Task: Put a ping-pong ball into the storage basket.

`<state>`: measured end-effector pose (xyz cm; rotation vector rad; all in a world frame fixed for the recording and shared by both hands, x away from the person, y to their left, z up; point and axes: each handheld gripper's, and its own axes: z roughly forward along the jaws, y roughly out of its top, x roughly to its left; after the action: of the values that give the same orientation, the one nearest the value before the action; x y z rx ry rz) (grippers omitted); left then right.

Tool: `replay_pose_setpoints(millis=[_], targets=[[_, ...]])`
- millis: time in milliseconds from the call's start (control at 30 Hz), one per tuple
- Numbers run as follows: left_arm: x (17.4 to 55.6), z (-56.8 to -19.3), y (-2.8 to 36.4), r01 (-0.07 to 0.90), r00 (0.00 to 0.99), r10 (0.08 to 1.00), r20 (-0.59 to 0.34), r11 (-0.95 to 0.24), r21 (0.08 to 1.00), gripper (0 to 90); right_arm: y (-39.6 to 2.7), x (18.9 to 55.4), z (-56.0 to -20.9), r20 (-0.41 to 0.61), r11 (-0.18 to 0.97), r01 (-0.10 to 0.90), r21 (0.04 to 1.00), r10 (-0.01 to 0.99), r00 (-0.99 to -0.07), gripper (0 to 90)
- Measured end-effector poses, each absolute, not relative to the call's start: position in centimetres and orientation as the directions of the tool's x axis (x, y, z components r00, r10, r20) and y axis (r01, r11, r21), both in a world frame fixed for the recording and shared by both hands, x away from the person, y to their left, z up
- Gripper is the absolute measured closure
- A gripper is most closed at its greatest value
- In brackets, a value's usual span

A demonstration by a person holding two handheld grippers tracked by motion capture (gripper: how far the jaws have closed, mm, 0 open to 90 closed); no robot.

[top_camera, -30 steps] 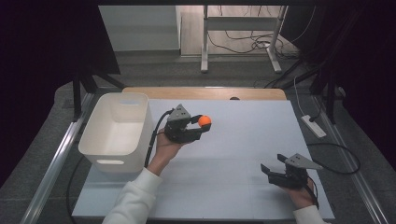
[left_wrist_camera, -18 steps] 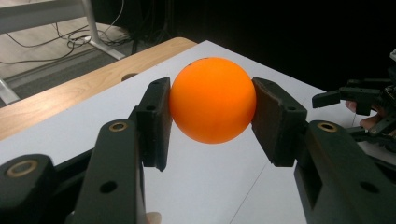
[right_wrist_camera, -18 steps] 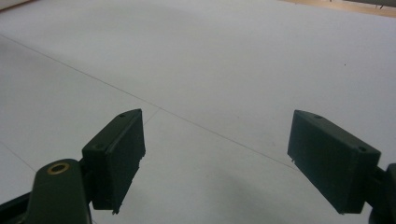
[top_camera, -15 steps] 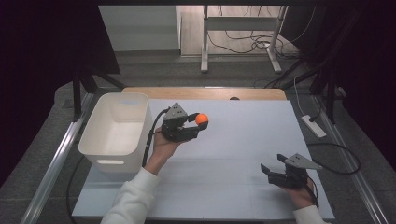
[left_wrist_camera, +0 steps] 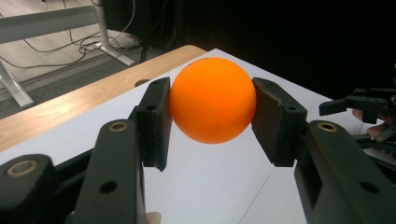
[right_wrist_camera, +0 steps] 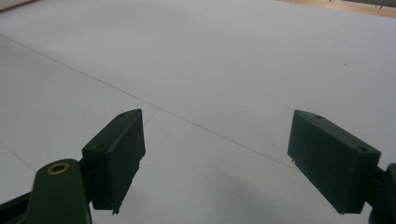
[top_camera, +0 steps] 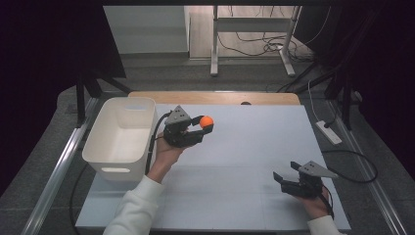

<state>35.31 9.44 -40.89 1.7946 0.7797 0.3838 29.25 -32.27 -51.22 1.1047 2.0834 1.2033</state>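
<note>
An orange ball [top_camera: 206, 121] [left_wrist_camera: 213, 99] is clamped between the two black jaws of my left gripper [top_camera: 204, 125] [left_wrist_camera: 210, 121], held in the air above the white table just right of the white bin [top_camera: 121, 133]. The ball sits between the pads [left_wrist_camera: 154, 122] and fills the gap. My right gripper [top_camera: 284, 179] [right_wrist_camera: 217, 158] rests low near the table's front right, jaws spread wide with nothing between them. From the left gripper view the right gripper [left_wrist_camera: 362, 105] shows farther off at the right edge.
The white table top [top_camera: 244, 161] has a wooden strip [top_camera: 215, 97] along its far edge. A white power strip [top_camera: 329, 132] and cables lie on the floor at the right. A metal desk frame [top_camera: 252, 29] stands beyond the table.
My left gripper with the ball has shifted slightly left, toward the bin. The right gripper has stayed put.
</note>
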Motion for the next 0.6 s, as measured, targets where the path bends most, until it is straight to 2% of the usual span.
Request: replay_pose_setpoints(millis=[600], targets=[[35.0, -40.1, 11.1, 0.318, 0.704, 0.701, -0.115, -0.166, 0.933, 50.6, -32.2, 29.3, -51.2, -0.013, 0.282, 0.403, 0.871, 0.832, -0.554, 18.8]])
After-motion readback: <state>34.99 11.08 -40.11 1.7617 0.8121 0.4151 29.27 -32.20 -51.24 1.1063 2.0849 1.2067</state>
